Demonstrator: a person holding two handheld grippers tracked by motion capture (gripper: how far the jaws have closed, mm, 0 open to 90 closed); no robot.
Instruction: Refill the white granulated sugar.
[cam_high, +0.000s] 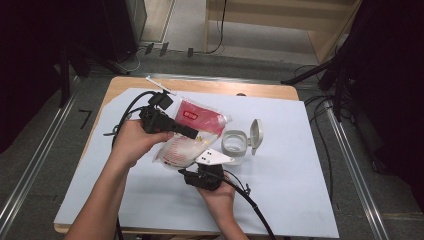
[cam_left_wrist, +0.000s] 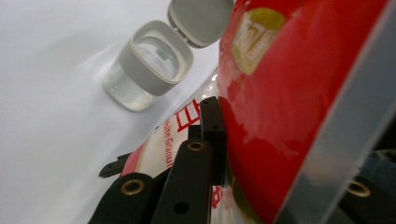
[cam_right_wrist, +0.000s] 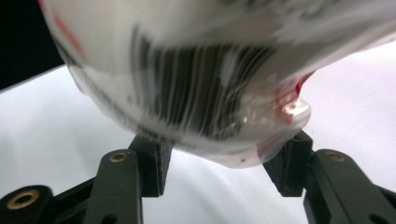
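A: Right hand-held gripper (cam_high: 196, 169)?
B: Jaws apart beneath the red-and-white clear plastic sugar bag (cam_high: 192, 134), pads not pressing.
A: Left hand-held gripper (cam_high: 192, 133)?
B: Clamped on the bag, raised above the white desk (cam_high: 290, 190).
A: Beyond?
B: Clear jar with open grey flip lid (cam_high: 235, 142).

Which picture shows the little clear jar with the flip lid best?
The left gripper view: the clear jar sits close and sharp, its grey lid flipped open. The high view shows the jar smaller, beside the sugar bag. The right gripper view looks at the bag's barcode.
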